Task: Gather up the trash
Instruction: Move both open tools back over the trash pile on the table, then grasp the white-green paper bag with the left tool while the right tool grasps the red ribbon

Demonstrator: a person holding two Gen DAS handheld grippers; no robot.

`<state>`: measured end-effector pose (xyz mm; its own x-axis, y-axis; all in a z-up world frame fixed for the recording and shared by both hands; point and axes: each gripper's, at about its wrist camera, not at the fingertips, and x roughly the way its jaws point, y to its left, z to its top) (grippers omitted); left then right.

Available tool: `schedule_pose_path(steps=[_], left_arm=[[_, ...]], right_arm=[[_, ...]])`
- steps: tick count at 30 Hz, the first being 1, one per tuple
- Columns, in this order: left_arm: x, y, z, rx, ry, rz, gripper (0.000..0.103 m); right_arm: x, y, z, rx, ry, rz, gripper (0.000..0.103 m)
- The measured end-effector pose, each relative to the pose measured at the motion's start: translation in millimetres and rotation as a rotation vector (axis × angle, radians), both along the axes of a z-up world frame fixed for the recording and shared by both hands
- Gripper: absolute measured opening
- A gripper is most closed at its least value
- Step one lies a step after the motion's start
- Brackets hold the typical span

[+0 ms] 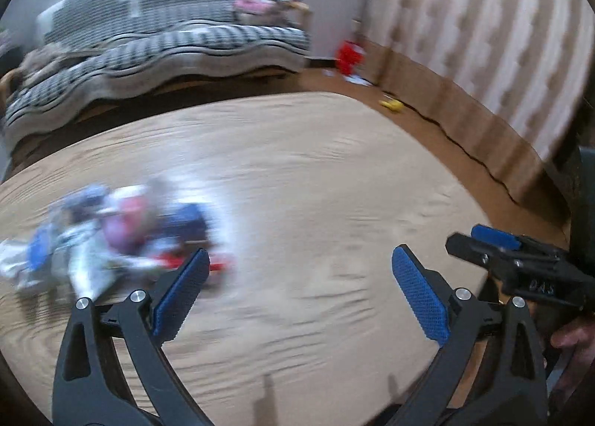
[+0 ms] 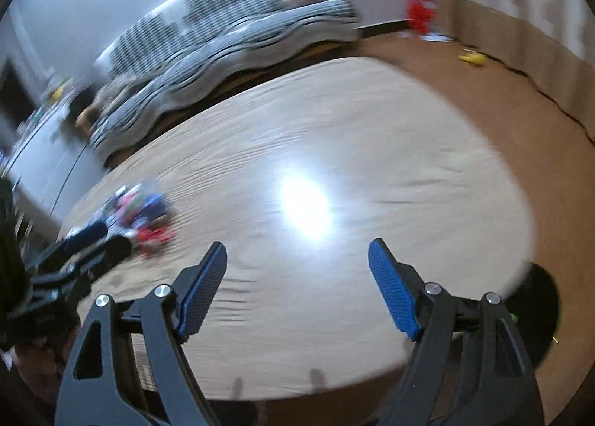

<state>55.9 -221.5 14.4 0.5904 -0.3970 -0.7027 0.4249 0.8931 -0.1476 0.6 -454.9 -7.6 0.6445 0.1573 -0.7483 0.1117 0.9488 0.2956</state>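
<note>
Looking down over the pale wooden surface (image 1: 316,173), I judge the collecting barely begun: a heap of trash (image 1: 122,236), blurred wrappers in blue, pink, white and red, lies on its left part, untouched by either tool. My left gripper (image 1: 297,288) hangs released with nothing between its blue pads, just right of the heap. My right gripper (image 2: 297,284) is likewise spread and empty, over bare wood, well apart from the pile. A dark round opening (image 2: 535,318) past the surface's right edge may be a bin; I cannot tell. Everything on the surface is left to pick up.
</note>
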Motion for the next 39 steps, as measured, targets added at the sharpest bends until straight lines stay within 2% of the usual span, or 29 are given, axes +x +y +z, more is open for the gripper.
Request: schedule_pose_path(steps=[5, 11, 16, 18, 23, 25, 27, 28, 29, 38, 39], left_arm=[[21.4, 110.8, -0.6, -0.020, 0.012, 0.189, 0.096], [38.6, 230.8, -10.8, -0.041, 0.021, 0.407, 0.096], [53.3, 290.5, -30.6, -0.052, 0.067, 0.509, 0.096], [63.0, 305.0, -40.4, -0.067, 0.086, 0.529, 0.096], [83.9, 308.6, -56.3, -0.086, 0.121, 0.545, 0.095], [90.3, 306.1, -61.0, -0.090, 0.133, 0.549, 0.091], [92.9, 306.2, -63.2, -0.101, 0.147, 0.542, 0.061], [94.9, 305.0, -64.9, -0.119, 0.157, 0.533, 0.050], [94.1, 306.0, -64.1, -0.125, 0.156, 0.535, 0.047], [83.7, 318.4, -49.7, -0.132, 0.112, 0.600, 0.045], [83.3, 317.9, -48.3, -0.132, 0.108, 0.600, 0.045]], right_arm=[[41.6, 94.1, -2.9, -0.021, 0.009, 0.184, 0.076], [87.4, 160.6, -16.6, -0.021, 0.033, 0.302, 0.072], [105.6, 203.3, -36.2, -0.113, 0.047, 0.407, 0.065], [108.7, 210.6, -42.3, -0.135, 0.045, 0.427, 0.065], [116.8, 217.4, -46.9, -0.145, 0.039, 0.446, 0.063], [121.4, 219.3, -49.2, -0.139, 0.043, 0.448, 0.061], [123.7, 219.9, -50.4, -0.138, 0.046, 0.452, 0.059], [124.6, 219.6, -51.1, -0.139, 0.048, 0.455, 0.057], [124.2, 218.3, -51.6, -0.137, 0.049, 0.458, 0.056], [114.6, 221.2, -48.3, -0.161, 0.047, 0.520, 0.046], [112.8, 221.3, -48.5, -0.166, 0.048, 0.529, 0.040]])
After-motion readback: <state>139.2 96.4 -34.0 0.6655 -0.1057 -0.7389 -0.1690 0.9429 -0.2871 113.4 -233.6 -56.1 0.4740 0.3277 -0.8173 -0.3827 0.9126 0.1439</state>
